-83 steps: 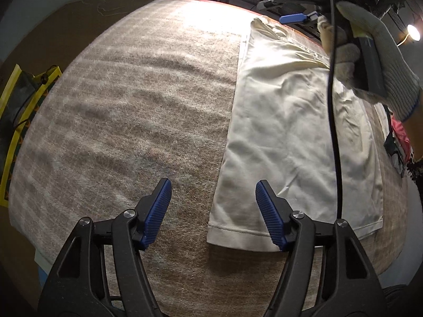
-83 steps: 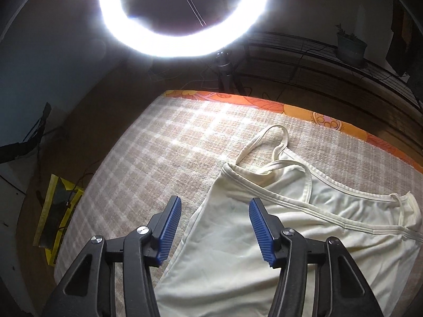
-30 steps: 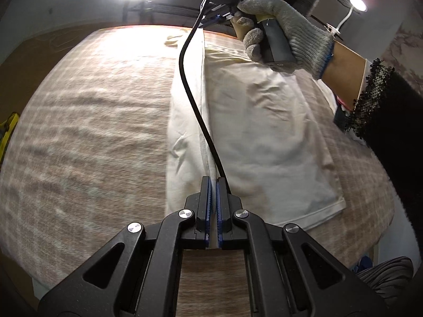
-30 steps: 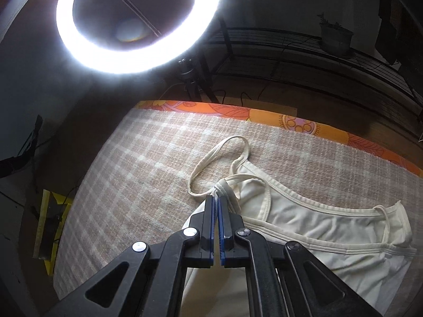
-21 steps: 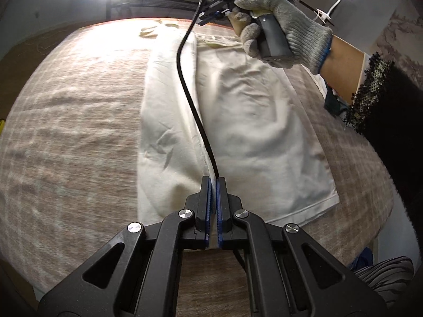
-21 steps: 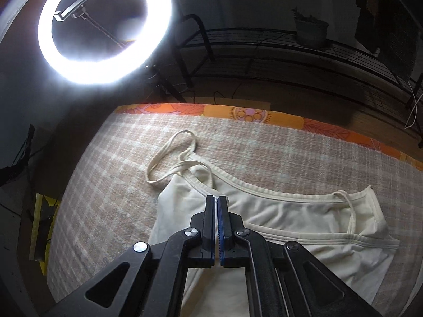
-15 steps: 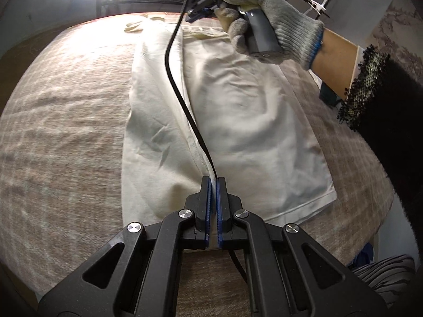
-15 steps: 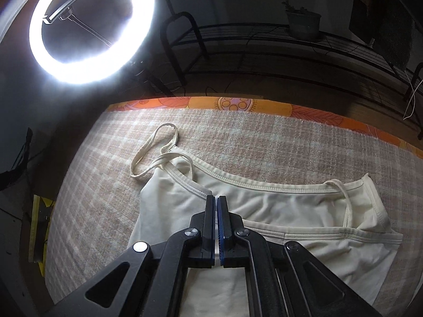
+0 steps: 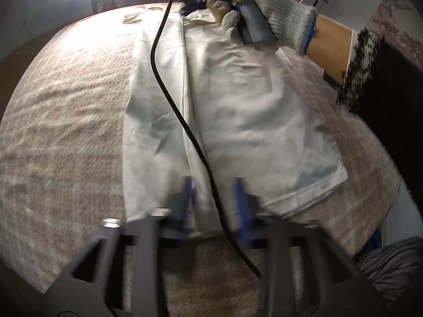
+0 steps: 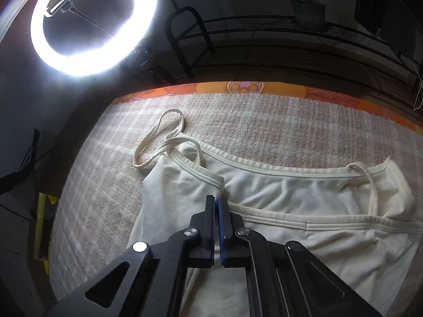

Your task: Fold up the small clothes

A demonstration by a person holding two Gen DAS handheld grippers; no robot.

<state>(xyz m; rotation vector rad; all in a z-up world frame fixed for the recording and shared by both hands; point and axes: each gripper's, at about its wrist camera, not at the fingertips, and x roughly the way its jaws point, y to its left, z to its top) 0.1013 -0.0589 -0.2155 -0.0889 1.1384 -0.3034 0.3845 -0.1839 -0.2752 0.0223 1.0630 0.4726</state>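
Since the earlier frame, I am seeing the left strip of the cream camisole (image 9: pixel 238 121) carried over onto its middle, and my left gripper (image 9: pixel 212 198), which was clamped on the hem end of that edge, has just been opening. Its blue pads (image 9: pixel 239 195) are now standing apart and blurred, with the folded edge and a black cable (image 9: pixel 169 97) lying between them but no longer pinched. I am letting go here because the flap has reached its place on the body of the garment.

My right gripper (image 10: pixel 219 211) is pressing its jaws together on the top hem of the same flap, just beside the armhole, so the upper end is not sliding back while the lower end is settling. My gloved right hand (image 9: pixel 264 8) is showing in the left wrist view at the far end of the camisole, wrapped round the gripper's handle.

The camisole is lying flat on the checked blanket (image 10: pixel 238 121), straps toward the ring light (image 10: pixel 92 23), with one strap (image 10: pixel 161 137) looped loose on the blanket beyond the fold. I am judging the first lengthwise fold nearly laid; the right side is lying unfolded, and the loose strap may need tucking in.
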